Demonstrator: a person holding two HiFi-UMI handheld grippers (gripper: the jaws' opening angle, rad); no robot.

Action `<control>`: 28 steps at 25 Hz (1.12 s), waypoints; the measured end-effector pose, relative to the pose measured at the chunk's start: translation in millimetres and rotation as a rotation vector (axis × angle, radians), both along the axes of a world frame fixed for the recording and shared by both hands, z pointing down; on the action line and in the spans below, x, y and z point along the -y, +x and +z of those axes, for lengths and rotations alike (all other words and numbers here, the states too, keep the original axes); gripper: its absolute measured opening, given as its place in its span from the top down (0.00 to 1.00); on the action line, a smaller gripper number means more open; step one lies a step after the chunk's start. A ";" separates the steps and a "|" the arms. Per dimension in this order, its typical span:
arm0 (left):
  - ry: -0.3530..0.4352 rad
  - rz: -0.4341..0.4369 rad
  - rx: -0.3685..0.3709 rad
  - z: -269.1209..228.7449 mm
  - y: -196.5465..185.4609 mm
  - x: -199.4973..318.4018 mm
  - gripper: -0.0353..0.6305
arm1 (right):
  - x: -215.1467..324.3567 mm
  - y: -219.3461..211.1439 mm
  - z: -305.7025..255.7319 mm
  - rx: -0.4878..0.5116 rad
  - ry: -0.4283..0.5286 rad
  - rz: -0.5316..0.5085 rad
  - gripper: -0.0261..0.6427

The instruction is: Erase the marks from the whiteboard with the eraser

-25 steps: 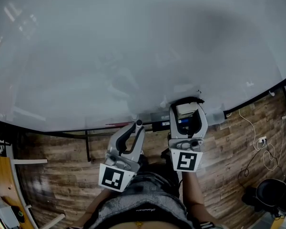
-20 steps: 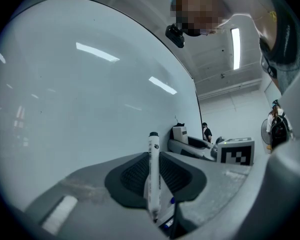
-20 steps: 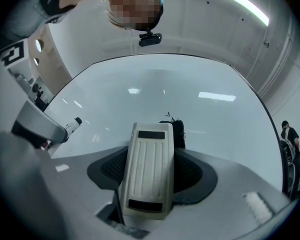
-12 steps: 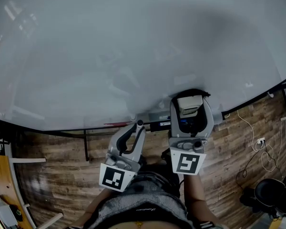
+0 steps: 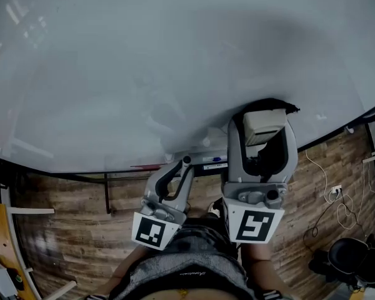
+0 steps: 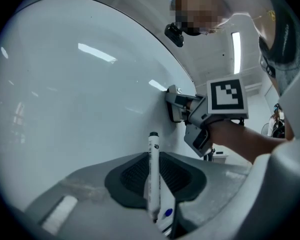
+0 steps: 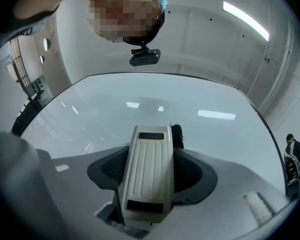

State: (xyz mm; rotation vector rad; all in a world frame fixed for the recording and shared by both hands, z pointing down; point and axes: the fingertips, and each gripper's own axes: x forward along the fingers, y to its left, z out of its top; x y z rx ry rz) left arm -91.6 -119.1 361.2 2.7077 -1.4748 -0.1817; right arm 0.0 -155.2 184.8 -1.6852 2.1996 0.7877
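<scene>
The whiteboard [image 5: 144,61] fills the upper head view; I see only faint smudges on it, no dark marks. My right gripper [image 5: 262,116] is shut on the cream eraser [image 5: 264,130], whose black felt edge [image 5: 276,103] lies against the lower right of the board. In the right gripper view the eraser [image 7: 147,179] sits lengthwise between the jaws with its felt [image 7: 177,135] facing the board [image 7: 165,96]. My left gripper [image 5: 184,162] hangs below the board's bottom edge, shut on a white marker [image 6: 153,169] that stands upright with its black cap at the top.
A ledge [image 5: 175,164] under the board carries a red pen [image 5: 147,166] and a blue-marked item [image 5: 215,159]. Below is wooden flooring [image 5: 69,230]. Cables [image 5: 328,195] and a dark object [image 5: 350,255] lie at the right. The right gripper [image 6: 195,111] shows in the left gripper view, pressed to the board [image 6: 65,99].
My right gripper has carried the eraser upward and a little to the right along the board. The left gripper has barely moved.
</scene>
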 end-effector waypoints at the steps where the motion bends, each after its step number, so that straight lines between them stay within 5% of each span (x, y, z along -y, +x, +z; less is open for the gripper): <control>1: -0.001 0.000 -0.002 0.0 1.4 0.4 0.84 | 0.2 0.4 -4.1 0.004 0.000 -0.003 0.57; 15: -0.023 -0.018 0.006 7.6 11.6 7.2 0.84 | 0.3 7.6 19.6 0.022 0.076 -0.028 0.56; 28: -0.040 -0.030 0.024 12.0 19.1 7.1 0.84 | 4.7 17.5 84.5 -0.012 0.019 -0.056 0.56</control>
